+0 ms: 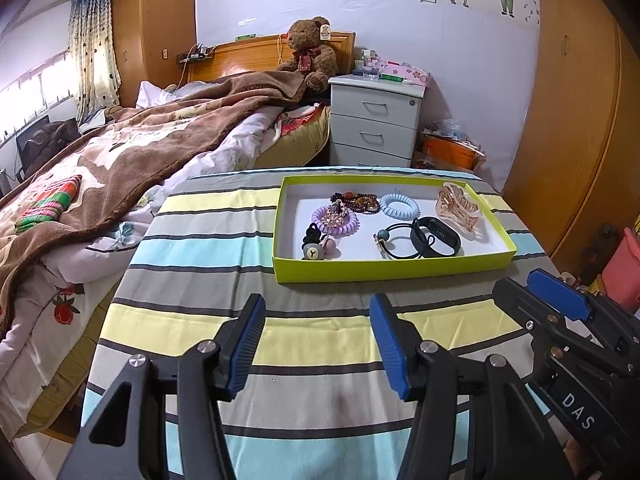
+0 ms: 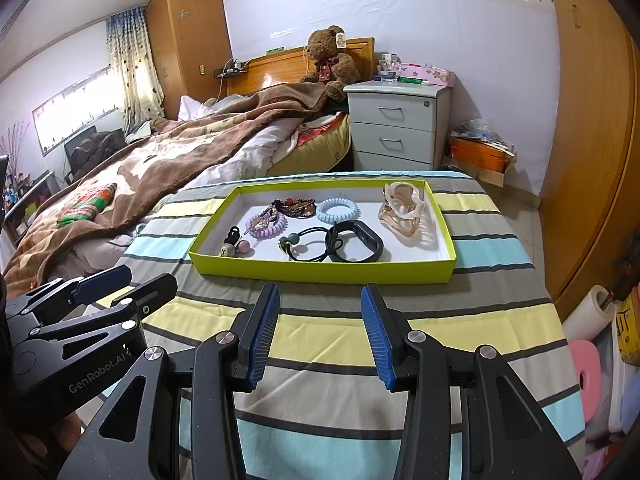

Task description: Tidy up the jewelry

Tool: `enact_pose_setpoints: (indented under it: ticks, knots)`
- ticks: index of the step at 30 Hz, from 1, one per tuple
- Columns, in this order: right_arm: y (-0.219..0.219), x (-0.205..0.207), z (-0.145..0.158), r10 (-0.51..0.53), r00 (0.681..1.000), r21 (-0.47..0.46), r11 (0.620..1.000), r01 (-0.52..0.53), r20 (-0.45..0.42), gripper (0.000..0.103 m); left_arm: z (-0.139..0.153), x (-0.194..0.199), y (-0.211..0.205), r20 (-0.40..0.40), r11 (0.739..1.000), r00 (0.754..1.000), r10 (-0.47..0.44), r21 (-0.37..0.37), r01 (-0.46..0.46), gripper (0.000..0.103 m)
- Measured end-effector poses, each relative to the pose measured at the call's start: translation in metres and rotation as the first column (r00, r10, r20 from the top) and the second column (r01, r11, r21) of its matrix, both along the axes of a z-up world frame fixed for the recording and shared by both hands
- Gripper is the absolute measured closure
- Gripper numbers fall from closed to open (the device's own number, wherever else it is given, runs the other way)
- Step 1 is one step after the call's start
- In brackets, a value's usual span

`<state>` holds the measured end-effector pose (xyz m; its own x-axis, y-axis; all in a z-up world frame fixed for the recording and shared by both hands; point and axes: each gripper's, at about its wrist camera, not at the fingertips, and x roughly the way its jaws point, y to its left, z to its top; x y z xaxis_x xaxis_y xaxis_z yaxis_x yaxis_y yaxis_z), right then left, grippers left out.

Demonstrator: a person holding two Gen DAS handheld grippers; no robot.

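Bedroom scene from both wrist views: a table draped in a striped cloth (image 1: pixel 208 248) carries a shallow lime-green tray (image 1: pixel 384 270) with a white floor, set toward the far end of the cloth. Inside the tray, from its left: a small black hair tie with round charms (image 1: pixel 314 242) at the near left corner; a purple spiral hair tie (image 1: pixel 335 219) with a beaded piece lying on it; a dark beaded bracelet (image 1: pixel 358 201) against the far wall; a pale blue spiral hair tie (image 1: pixel 399 205) just beside it; a black elastic with a grey-blue bead (image 1: pixel 394 240); a black wristband (image 1: pixel 436 238) touching that elastic; and a translucent amber claw clip (image 1: pixel 460 204) at the far right corner. Left gripper (image 1: pixel 318 340) and right gripper (image 2: pixel 320 332) both hang above the cloth, nearer the camera than the tray, jaws parted with nothing between the blue pads (image 2: pixel 264 332). Each gripper appears at the edge of the other's view. A bed with a brown blanket (image 1: pixel 132 160), a teddy bear (image 1: pixel 310 50) and a white drawer unit (image 1: pixel 374 120) stand behind
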<state>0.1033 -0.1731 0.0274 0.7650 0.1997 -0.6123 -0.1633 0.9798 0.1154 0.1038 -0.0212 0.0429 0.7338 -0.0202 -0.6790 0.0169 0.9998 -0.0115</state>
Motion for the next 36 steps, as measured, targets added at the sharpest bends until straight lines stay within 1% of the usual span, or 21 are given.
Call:
enact_pose_setpoints:
  ticks: [15, 27, 32, 33, 35, 36]
  knots:
    - [0.0004, -0.0002, -0.0019, -0.003, 1.0, 0.001, 1.0, 0.003, 0.004, 0.06, 0.0007, -0.0016, 0.005, -0.003, 0.999, 1.0, -0.014, -0.048, 0.014, 0.047]
    - [-0.0008, -0.0001, -0.0019, -0.004, 1.0, 0.001, 1.0, 0.004, 0.004, 0.06, -0.0006, -0.0009, 0.0047, -0.002, 0.998, 1.0, -0.015, -0.057, 0.015, 0.047]
    - [-0.0011, 0.0001, -0.002, -0.008, 1.0, -0.001, 1.0, 0.008, 0.003, 0.06, -0.0002, -0.0021, 0.0078, 0.007, 0.995, 1.0, -0.03, -0.098, 0.031, 0.046]
    - [-0.0017, 0.0001, -0.0019, -0.01, 1.0, 0.0, 1.0, 0.01, 0.005, 0.06, -0.0003, -0.0021, 0.008, 0.007, 0.995, 1.0, -0.026, -0.095, 0.027, 0.046]
    - [-0.0025, -0.0004, -0.001, -0.013, 1.0, 0.002, 1.0, 0.013, 0.006, 0.06, 0.0001, -0.002, 0.0064, 0.009, 0.998, 1.0, -0.011, -0.061, 0.011, 0.046]
    - [-0.0028, -0.0009, 0.0001, -0.013, 1.0, 0.002, 1.0, 0.013, 0.007, 0.06, 0.0001, -0.0023, 0.0063, 0.01, 0.998, 1.0, -0.014, -0.059, 0.015, 0.046]
